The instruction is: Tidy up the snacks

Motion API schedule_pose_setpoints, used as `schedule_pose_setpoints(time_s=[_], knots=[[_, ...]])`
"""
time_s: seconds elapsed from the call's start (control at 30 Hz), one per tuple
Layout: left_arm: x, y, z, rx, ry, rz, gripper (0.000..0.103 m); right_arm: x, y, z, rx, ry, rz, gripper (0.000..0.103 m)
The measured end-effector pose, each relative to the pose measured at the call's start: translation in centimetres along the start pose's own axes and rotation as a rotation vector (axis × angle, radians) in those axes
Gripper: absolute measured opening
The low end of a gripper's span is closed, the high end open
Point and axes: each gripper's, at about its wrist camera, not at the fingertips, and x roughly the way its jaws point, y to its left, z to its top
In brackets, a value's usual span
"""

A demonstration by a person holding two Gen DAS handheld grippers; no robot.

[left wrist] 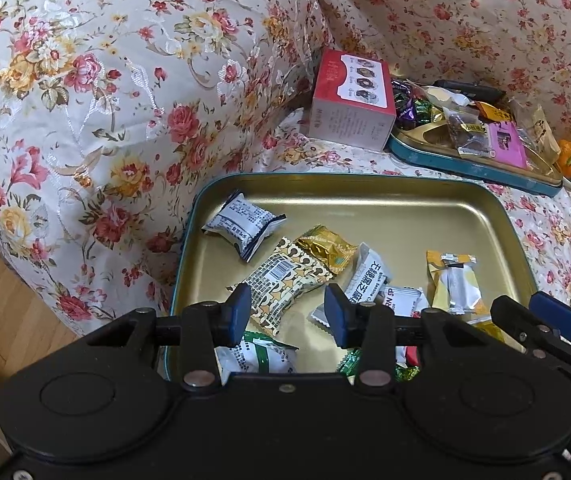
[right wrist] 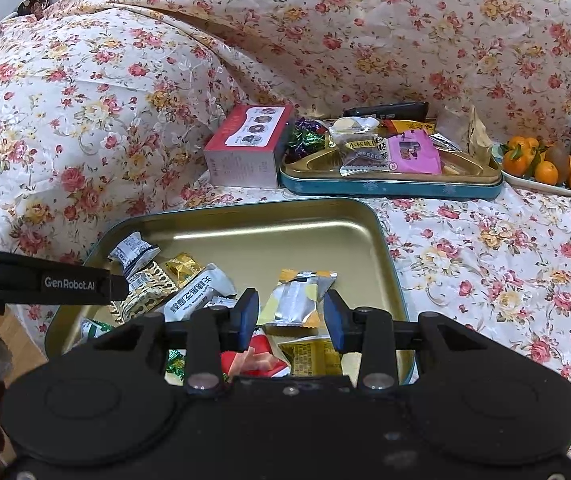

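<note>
Snacks lie in two places on the flowered cover [left wrist: 85,128]: a loose heap in the near tin [left wrist: 497,216], and a sorted few in the far divided tray [right wrist: 389,190], which sits just beside a red box [right wrist: 245,148]. Judging by that split, the sorting is under way but far from done. The far tray already holds foil candies [right wrist: 305,138], a clear nut pack [right wrist: 361,154] and a pink packet [right wrist: 413,152], with bare gold still showing in one compartment. The near tin still carries most of the load: a white packet [left wrist: 243,224], a gold one [left wrist: 327,248], a patterned bar [left wrist: 285,284], a yellow packet [right wrist: 299,298], a red one [right wrist: 259,360] and others partly hidden under the grippers. Both tools hang above that tin, tilted down into it. The left gripper [left wrist: 287,312] stands spread with nothing between its pads, over the patterned bar. The right gripper [right wrist: 291,320] is also apart and pinching nothing; the yellow packet shows in its gap but lies below, untouched as far as I can see. Oranges [right wrist: 545,164] on a plate at the far right look outside the job.
</note>
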Motion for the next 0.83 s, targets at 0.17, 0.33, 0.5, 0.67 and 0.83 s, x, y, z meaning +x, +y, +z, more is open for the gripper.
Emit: schedule_pose_setpoints(time_s=[0.17, 0.33, 0.5, 0.67, 0.83], knots=[[-0.19, -0.02, -0.01, 0.001, -0.002, 0.001, 0.05, -0.29, -0.06, -0.03, 0.002, -0.007, -0.001, 0.038], [-0.21, -0.08, -0.02, 0.002, -0.002, 0.004, 0.05, -0.47, -0.09, -0.08, 0.002, -0.009, 0.001, 0.038], [-0.29, -0.24, -0.03, 0.007, -0.003, 0.004, 0.05, -0.5, -0.1, -0.11, 0.002, -0.01, 0.001, 0.038], [-0.41, -0.43, -0.07, 0.014, -0.008, 0.004, 0.05, -0.64, -0.11, -0.08, 0.003, -0.011, 0.0, 0.038], [-0.47, -0.53, -0.07, 0.015, -0.014, 0.01, 0.05, -0.68, -0.15, -0.08, 0.004, -0.012, 0.001, 0.038]])
